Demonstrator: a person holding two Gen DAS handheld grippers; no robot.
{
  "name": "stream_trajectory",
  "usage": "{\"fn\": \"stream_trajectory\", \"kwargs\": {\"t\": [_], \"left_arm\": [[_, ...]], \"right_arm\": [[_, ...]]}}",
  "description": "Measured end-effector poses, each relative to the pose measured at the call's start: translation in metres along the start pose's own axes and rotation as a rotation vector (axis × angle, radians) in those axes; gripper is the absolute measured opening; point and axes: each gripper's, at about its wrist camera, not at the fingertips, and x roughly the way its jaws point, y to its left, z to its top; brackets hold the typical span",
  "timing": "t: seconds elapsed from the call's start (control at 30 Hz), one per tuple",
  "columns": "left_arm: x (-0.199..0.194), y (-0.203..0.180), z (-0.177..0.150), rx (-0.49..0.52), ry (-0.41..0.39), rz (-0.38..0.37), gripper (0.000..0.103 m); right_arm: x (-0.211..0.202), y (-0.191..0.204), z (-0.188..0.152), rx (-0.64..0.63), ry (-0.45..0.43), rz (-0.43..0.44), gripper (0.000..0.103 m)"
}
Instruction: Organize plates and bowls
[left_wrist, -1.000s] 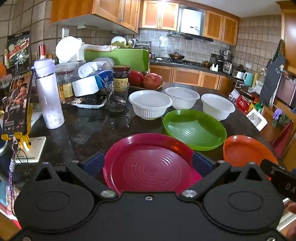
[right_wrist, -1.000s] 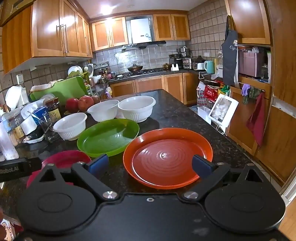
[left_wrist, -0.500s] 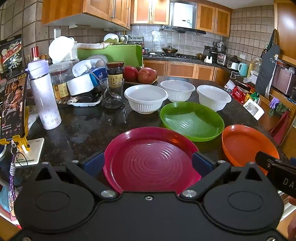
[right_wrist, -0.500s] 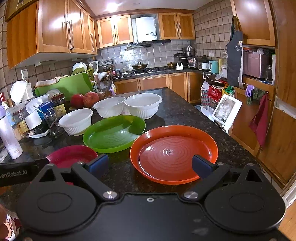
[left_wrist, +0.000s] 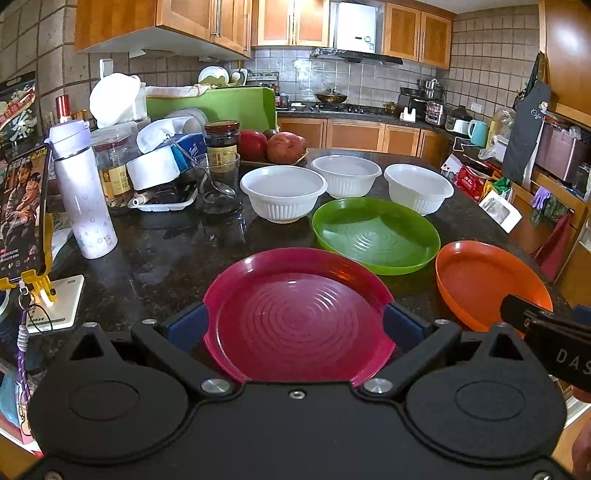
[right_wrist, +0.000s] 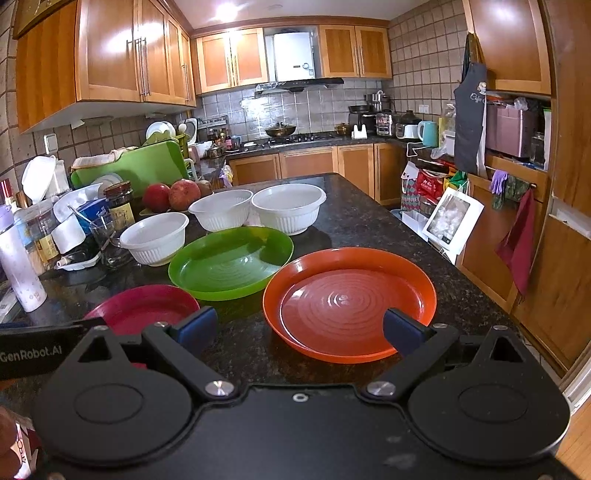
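On the dark stone counter lie a red plate (left_wrist: 299, 314), a green plate (left_wrist: 375, 234) and an orange plate (left_wrist: 487, 282), with three white bowls (left_wrist: 282, 192) (left_wrist: 345, 180) (left_wrist: 417, 186) in a row behind them. My left gripper (left_wrist: 295, 325) is open, its blue pads on either side of the red plate. My right gripper (right_wrist: 299, 328) is open and empty, low over the counter, with its right pad over the orange plate (right_wrist: 349, 301). The red plate (right_wrist: 142, 308), green plate (right_wrist: 231, 260) and bowls (right_wrist: 153, 238) also show in the right wrist view.
Clutter fills the counter's left: a white-lilac bottle (left_wrist: 83, 192), a dark jar (left_wrist: 221, 142), a glass with a spoon (left_wrist: 218, 186), a tray of pomegranates (left_wrist: 273, 146), a green dish rack (left_wrist: 210, 105), a phone on a yellow stand (left_wrist: 24, 218). The counter edge drops off at right (right_wrist: 480, 291).
Both grippers have drawn slightly back and up, so the plates sit a little further off. The right gripper has shifted left relative to the orange plate. Nothing was grasped.
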Motion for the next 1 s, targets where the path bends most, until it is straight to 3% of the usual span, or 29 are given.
{"fn": "stream_trajectory", "kwargs": {"t": [1.0], "left_arm": [[-0.0001,0.0060,-0.0002,0.010,-0.006,0.023,0.100]], "right_arm": [[-0.0003,0.0045,-0.0003,-0.013,-0.009,0.009,0.102]]}}
